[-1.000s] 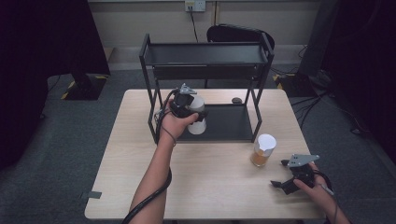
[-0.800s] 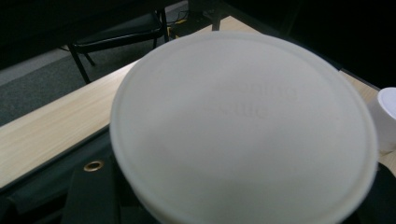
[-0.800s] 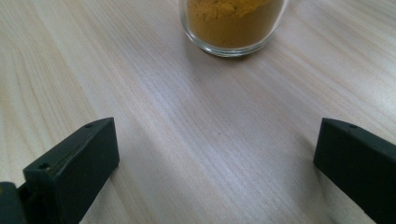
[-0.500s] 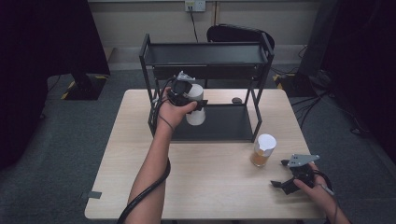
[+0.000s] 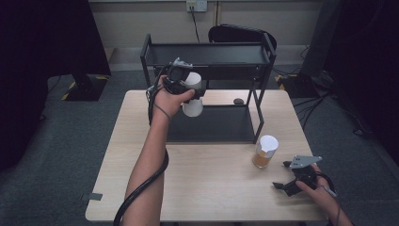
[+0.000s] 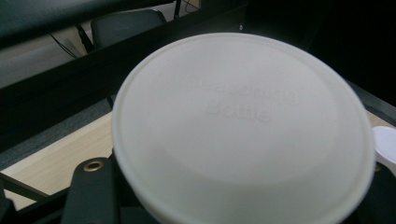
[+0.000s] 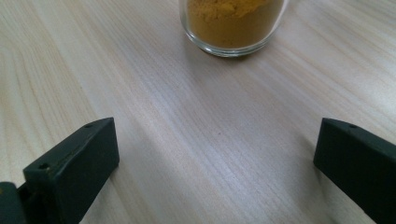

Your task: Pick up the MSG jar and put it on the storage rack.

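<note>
High view first: we hold the left tool (image 5: 184,89) up in front of the rack (image 5: 207,54), and it pinches a white jar (image 5: 193,107) by its upper part, so the jar hangs clear of the lower shelf and just under the edge of the top shelf. Left gripper view confirms the grip, because the white lid (image 6: 243,126) of the jar lies right over the black jaws, very close to the camera. Our right tool (image 5: 294,181) rests low on the desk (image 5: 211,183) near its right corner, with the jaws spread wide and nothing between them; in the right gripper view the bare wood lies between both jaws, and the glass jar (image 7: 232,25) with orange powder stands a little ahead. We judge that the picking up is done and the placing is left: the white jar seems to be on its way to the top shelf, but it does not stand anywhere yet. The second jar (image 5: 265,151) waits untouched on the desk beside the rack. By count we see two jars, one rack with two shelves, two tools, and one small dark thing (image 5: 238,100) on the desk that we cannot identify.
</note>
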Available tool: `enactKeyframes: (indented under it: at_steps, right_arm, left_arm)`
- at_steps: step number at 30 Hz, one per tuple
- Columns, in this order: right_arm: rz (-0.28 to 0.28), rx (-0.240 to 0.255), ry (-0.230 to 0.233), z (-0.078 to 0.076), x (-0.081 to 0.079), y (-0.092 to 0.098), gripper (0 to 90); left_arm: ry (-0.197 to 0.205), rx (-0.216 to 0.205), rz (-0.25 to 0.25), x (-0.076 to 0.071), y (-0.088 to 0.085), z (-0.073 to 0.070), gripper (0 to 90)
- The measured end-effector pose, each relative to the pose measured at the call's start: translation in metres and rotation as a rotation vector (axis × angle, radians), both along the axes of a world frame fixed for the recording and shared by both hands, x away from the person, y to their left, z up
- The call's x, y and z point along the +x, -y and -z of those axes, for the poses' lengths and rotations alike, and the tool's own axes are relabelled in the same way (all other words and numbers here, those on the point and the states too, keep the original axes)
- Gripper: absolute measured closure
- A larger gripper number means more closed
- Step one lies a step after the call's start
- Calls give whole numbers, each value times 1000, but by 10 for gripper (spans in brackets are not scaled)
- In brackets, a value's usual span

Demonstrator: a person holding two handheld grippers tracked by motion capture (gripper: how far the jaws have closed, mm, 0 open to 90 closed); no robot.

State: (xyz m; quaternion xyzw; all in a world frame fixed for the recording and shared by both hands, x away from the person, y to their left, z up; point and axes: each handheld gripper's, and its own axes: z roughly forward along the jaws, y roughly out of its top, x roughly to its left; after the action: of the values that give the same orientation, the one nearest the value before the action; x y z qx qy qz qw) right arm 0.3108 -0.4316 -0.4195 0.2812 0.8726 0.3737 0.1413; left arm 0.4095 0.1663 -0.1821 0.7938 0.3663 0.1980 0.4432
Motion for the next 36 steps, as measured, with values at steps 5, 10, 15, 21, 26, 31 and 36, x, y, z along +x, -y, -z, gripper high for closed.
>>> enactKeyframes:
  at_steps: [5,10,15,21,26,31,36]
  right_arm:
    - [0,0,-1,0,0,0,0]
    - [0,0,0,0,0,0,0]
    - [0,0,0,0,0,0,0]
    - [-1,-1,0,0,0,0,0]
    - [-1,-1,-1,0,0,0,0]
    - [-1,-1,0,0,0,0,0]
    - [-1,-1,0,0,0,0,0]
  left_arm:
    - [3,11,-2,1,1,-15,341]
    - [3,10,-3,2,1,-27,341]
    - [1,-2,6,5,-2,-39,340]
    - [10,-7,6,6,-2,-53,340]
    - [19,7,4,6,0,-69,340]
    - [26,2,2,6,-2,-88,340]
    - [26,3,-4,7,-2,-101,340]
